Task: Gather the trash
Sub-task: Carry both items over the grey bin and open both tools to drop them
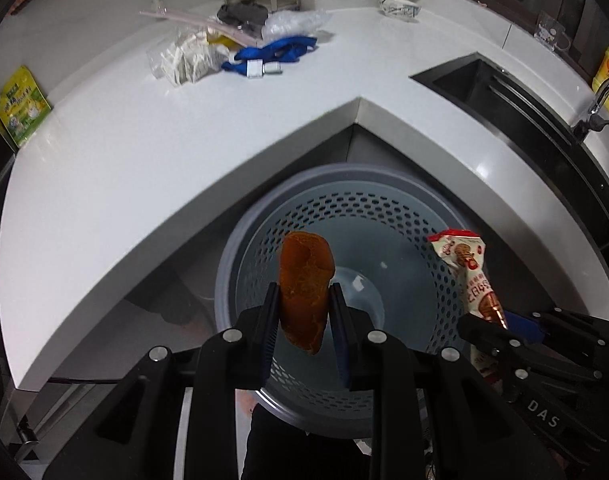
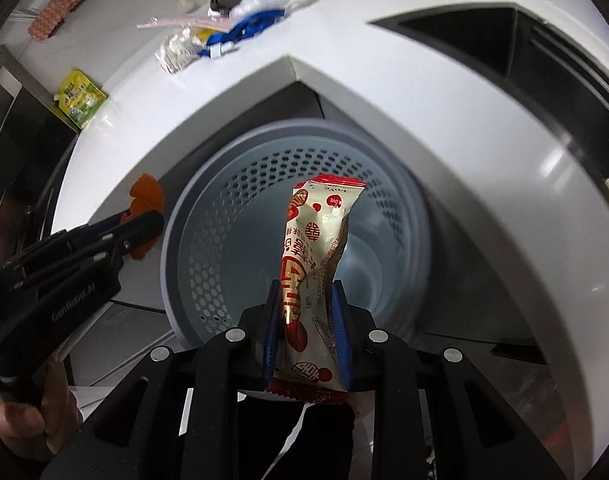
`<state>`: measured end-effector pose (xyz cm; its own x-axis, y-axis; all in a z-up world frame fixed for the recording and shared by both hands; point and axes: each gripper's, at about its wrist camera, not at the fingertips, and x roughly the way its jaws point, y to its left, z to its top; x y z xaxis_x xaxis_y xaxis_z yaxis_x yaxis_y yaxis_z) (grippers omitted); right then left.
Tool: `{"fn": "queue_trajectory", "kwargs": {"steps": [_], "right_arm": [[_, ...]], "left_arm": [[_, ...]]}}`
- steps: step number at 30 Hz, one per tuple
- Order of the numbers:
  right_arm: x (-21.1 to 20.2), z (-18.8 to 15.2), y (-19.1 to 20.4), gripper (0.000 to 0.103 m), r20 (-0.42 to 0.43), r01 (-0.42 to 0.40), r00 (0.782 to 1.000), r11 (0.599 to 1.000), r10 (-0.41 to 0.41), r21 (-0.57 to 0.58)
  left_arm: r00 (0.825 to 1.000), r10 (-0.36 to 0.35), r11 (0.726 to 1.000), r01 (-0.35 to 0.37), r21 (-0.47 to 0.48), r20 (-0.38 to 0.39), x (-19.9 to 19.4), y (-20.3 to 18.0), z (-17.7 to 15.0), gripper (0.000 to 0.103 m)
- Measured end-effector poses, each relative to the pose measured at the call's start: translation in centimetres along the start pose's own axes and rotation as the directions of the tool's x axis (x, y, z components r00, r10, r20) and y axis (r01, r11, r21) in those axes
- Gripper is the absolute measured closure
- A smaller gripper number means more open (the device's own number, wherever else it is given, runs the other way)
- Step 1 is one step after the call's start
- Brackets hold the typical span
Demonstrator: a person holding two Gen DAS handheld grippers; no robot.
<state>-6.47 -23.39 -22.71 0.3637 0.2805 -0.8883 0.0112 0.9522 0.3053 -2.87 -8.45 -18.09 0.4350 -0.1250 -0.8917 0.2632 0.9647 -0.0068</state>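
Note:
My left gripper [image 1: 303, 294] is shut on an orange peel [image 1: 304, 280] and holds it over the open grey perforated trash bin [image 1: 424, 216]. My right gripper [image 2: 307, 294] is shut on a red and cream snack wrapper [image 2: 316, 236] above the same bin [image 2: 232, 184]. The wrapper [image 1: 470, 268] and right gripper [image 1: 500, 332] show at the right of the left wrist view. The left gripper [image 2: 144, 220] with the peel [image 2: 146, 196] shows at the left of the right wrist view, beside the bin's rim.
A white corner countertop [image 1: 184, 140] wraps behind the bin. On it lie a pile of plastic bags and a blue strap [image 1: 272, 54], and a green pouch [image 1: 22, 106]. A dark sink [image 1: 504, 92] with a faucet [image 1: 600, 104] is at the right.

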Motion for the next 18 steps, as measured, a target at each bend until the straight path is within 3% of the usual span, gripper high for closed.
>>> {"fn": "queue_trajectory", "kwargs": {"steps": [7, 9, 11, 18], "right_arm": [[1.6, 0.4, 0.4, 0.075, -0.018, -0.006, 1.000, 1.000, 0.006, 0.000], [1.3, 0.6, 0.4, 0.056, -0.009, -0.005, 1.000, 1.000, 0.005, 0.011], [1.0, 0.7, 0.5, 0.050, 0.008, 0.004, 1.000, 1.000, -0.004, 0.009], [0.5, 0.5, 0.6, 0.050, 0.012, 0.016, 1.000, 1.000, -0.016, 0.013]], "left_arm": [[0.999, -0.017, 1.000, 0.016, -0.025, -0.034, 1.4, 0.8, -0.4, 0.073], [0.999, -0.013, 0.999, 0.012, -0.033, -0.033, 1.3, 1.1, -0.4, 0.062], [1.000, 0.001, 0.999, -0.002, -0.049, -0.018, 1.0, 1.5, -0.4, 0.032], [1.000, 0.011, 0.998, -0.011, -0.069, -0.007, 0.3, 2.2, -0.5, 0.032]]}}
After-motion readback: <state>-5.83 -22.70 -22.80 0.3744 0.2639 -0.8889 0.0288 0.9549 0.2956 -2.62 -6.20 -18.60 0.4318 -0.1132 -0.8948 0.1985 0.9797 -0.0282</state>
